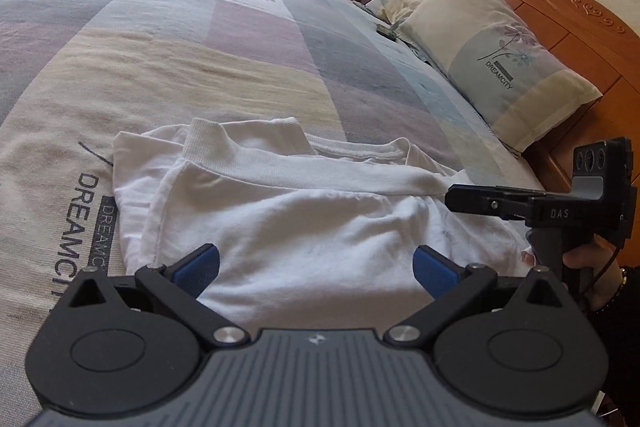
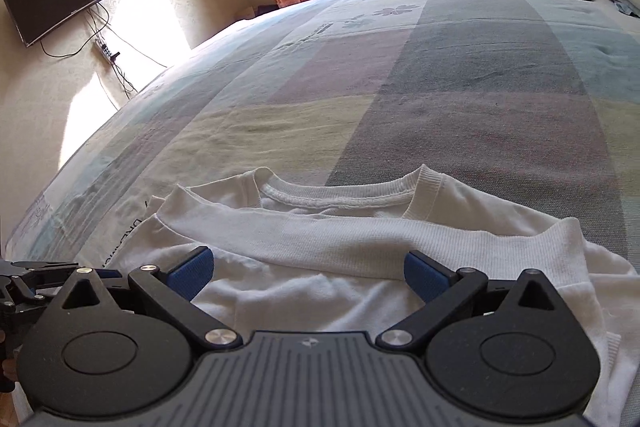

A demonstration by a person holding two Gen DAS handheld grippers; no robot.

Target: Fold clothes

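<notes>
Directly ahead of each spread hand-held gripper (image 1: pixel 316 269) (image 2: pixel 306 273) lies the white shirt (image 1: pixel 304 227).

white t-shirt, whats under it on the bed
The white t-shirt lies folded on the striped bedsheet, part-covering its printed DREAMCITY lettering. Whatever else may lie beneath is covered.

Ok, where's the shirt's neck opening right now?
The collar lies at the white T-shirt's far edge in the right wrist view, just beyond the folded-up hem band, ahead of both open jaws.
</notes>
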